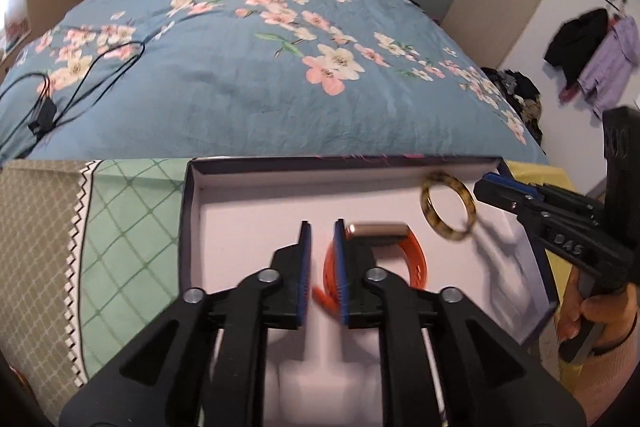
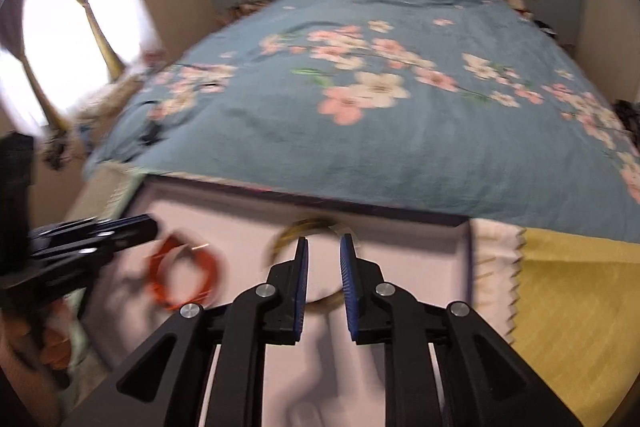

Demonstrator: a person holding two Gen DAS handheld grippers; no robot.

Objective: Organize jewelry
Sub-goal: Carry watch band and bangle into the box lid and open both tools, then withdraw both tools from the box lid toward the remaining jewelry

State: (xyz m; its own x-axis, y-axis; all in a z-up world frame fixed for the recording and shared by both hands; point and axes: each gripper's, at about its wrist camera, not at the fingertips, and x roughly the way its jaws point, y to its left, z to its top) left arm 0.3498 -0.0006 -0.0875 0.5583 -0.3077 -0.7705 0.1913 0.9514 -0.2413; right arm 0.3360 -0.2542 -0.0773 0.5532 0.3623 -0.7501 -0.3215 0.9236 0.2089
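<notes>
The left gripper (image 1: 321,231) stands parted and empty over the white floor of the box (image 1: 256,195), the orange watch (image 1: 384,255) lying just beside and partly behind its right finger. The right gripper (image 2: 324,247) is likewise parted, holding nothing (the view is blurred), the tortoiseshell bangle (image 1: 448,205) lying just beyond its tips. Beyond spreads the floral bedspread (image 1: 256,67).

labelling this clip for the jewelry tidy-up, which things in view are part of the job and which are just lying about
Part of the job:
- box
- orange watch in the box
- tortoiseshell bangle in the box
- left hand-held gripper, right hand-held gripper

Just lying about:
- black cable on the bed
- clothes hanging on the wall
- yellow cloth beside the box
</notes>
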